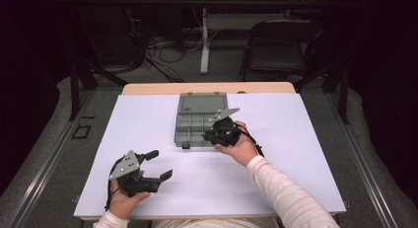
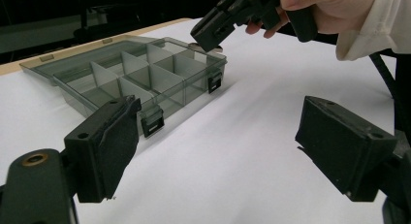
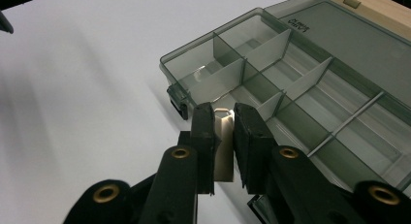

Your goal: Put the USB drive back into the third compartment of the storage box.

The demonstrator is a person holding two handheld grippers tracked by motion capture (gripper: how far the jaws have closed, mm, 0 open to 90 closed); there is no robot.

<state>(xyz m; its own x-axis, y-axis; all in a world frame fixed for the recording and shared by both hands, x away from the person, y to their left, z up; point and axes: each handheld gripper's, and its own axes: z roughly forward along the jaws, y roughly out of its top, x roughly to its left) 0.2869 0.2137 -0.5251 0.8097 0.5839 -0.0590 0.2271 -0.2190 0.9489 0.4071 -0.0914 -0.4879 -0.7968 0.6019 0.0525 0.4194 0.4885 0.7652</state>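
White sheet covers the table (image 1: 148, 129); one grey compartment box (image 1: 199, 123) lies open mid-table, lid flat behind, ready for loading. Right gripper (image 3: 224, 118) pinches one small metal piece (image 3: 223, 156) above the box's near corner, likely to drop in. Left gripper (image 1: 161, 164) rests idle, jaws spread, nothing between them.

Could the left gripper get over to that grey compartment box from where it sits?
Probably yes. The left gripper rests open on the white sheet, with bare sheet between it and the compartment box. The right gripper, clamping a small metal piece, occupies only the box's right side.
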